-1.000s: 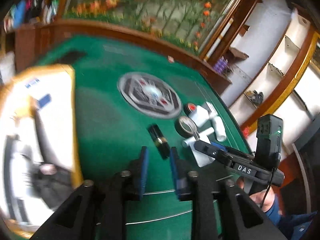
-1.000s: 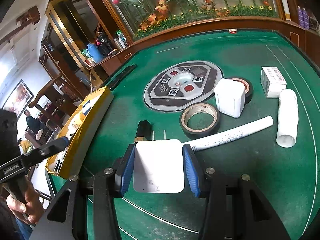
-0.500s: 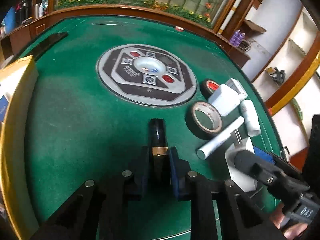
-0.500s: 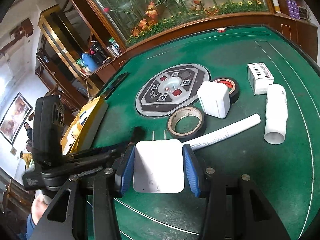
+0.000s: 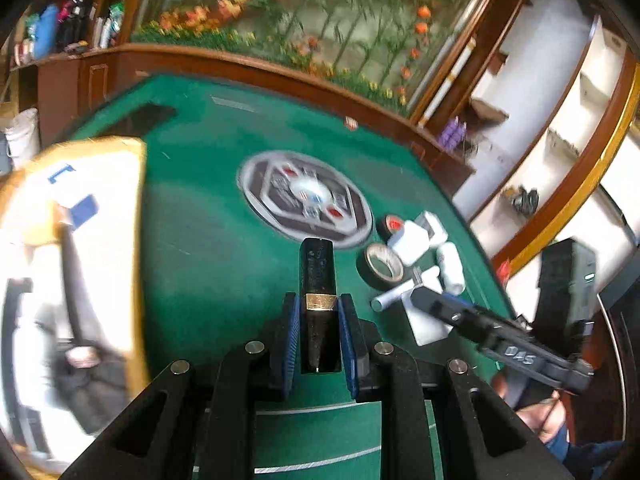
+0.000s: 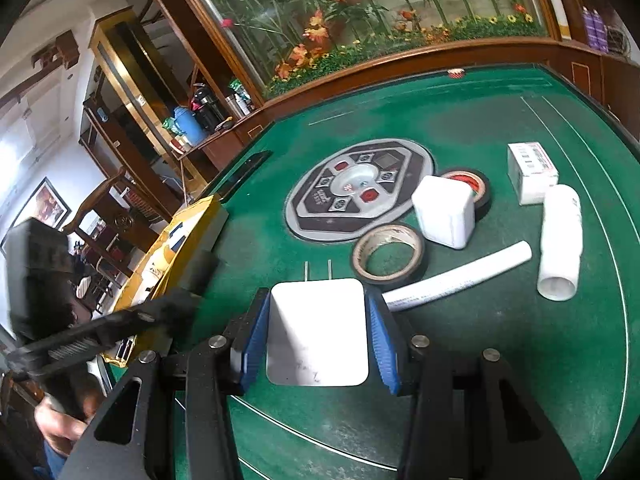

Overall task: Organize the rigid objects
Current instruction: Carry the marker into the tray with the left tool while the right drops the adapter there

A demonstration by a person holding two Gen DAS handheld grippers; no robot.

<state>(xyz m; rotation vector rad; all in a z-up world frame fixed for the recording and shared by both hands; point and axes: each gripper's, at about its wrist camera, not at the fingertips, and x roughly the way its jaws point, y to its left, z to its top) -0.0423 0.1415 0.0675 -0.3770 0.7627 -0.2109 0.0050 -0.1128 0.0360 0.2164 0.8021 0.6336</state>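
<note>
So on my left gripper (image 5: 318, 334) the blue pads are clamped tight on a black tube with a gold band (image 5: 318, 280), jaws narrow, and it looks lifted clear of the green table (image 5: 208, 240). Those jaws were just closing onto it. The yellow box (image 5: 100, 208) sits off to the left, blurry.

Right gripper (image 6: 318, 332) is squeezing a white plug adapter (image 6: 318, 332) between its pads, its 2 prongs pointing away from me. Just past it: a roll of tape (image 6: 388, 256), a thin white pipe (image 6: 460, 276), a white square container (image 6: 444, 212), a 2nd tape roll with a red core (image 6: 470, 184), a small white carton (image 6: 532, 172) and a fat white pipe fitting (image 6: 560, 248), all loose beside the round control panel (image 6: 360, 188).
</note>
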